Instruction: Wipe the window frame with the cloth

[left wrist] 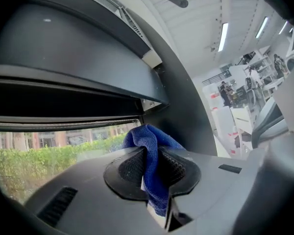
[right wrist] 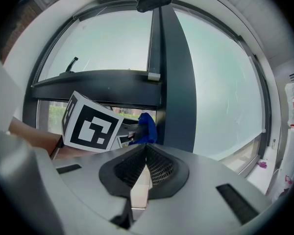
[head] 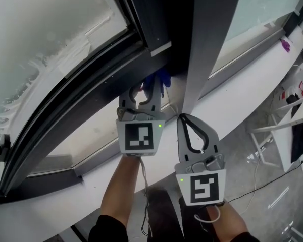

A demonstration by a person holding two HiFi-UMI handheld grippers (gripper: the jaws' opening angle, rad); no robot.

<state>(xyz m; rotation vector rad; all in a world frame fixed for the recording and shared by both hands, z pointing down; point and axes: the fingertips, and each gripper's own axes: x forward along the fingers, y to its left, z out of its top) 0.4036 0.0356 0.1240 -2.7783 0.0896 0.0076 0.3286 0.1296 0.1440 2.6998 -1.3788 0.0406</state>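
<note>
A blue cloth (head: 159, 79) is bunched between the jaws of my left gripper (head: 152, 87), which is shut on it and held up at the corner where the dark window frame (head: 156, 29) meets the upright mullion (head: 204, 44). In the left gripper view the cloth (left wrist: 152, 148) folds over the pads, close under the frame's dark sash (left wrist: 88, 77). My right gripper (head: 182, 118) sits lower and to the right, just in front of the mullion, shut with nothing in it. From the right gripper view (right wrist: 146, 155) the cloth (right wrist: 147, 126) shows beside the mullion (right wrist: 174, 82).
A white sill (head: 237, 95) runs below the glass, with a small purple object (head: 285, 45) at its far right end. White furniture (head: 285, 130) and cables stand on the floor to the right. The tilted sash with frosted glass (head: 45, 39) fills the left.
</note>
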